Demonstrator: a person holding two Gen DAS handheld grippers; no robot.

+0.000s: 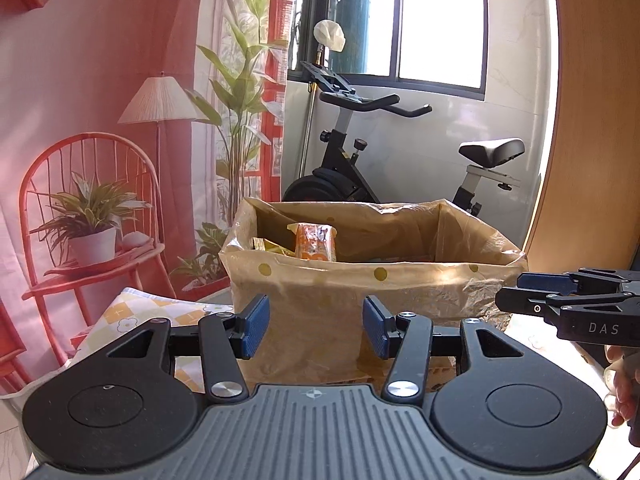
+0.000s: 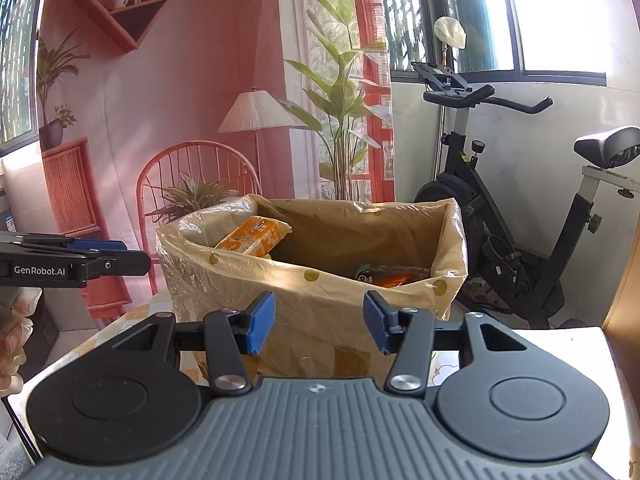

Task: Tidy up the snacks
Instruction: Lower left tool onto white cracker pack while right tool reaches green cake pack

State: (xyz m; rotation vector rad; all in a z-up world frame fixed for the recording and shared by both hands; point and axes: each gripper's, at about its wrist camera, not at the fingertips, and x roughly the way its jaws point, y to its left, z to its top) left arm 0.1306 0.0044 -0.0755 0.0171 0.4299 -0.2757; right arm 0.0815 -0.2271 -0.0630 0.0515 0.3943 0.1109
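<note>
A box lined with a tan dotted plastic bag point(image 1: 320, 292) point(image 2: 304, 292) stands on the table straight ahead of both grippers. An orange snack pack point(image 1: 316, 242) point(image 2: 254, 236) leans in its left part, with yellow wrappers beside it. Another orange and dark pack point(image 2: 394, 274) lies low at the right side. My left gripper point(image 1: 316, 326) is open, its blue pads apart and nothing between them, short of the box's front wall. My right gripper point(image 2: 318, 322) is open and empty too. Each gripper shows at the edge of the other's view, the right one point(image 1: 516, 292), the left one point(image 2: 136, 258).
A checked tablecloth point(image 1: 132, 308) covers the table. An exercise bike point(image 1: 400, 152) point(image 2: 500, 200) stands behind the box by the window. A printed backdrop point(image 1: 100, 140) with a red chair and plants hangs at the left. A wooden panel point(image 1: 592, 140) rises at the right. A hand point(image 1: 624, 384) holds the right gripper.
</note>
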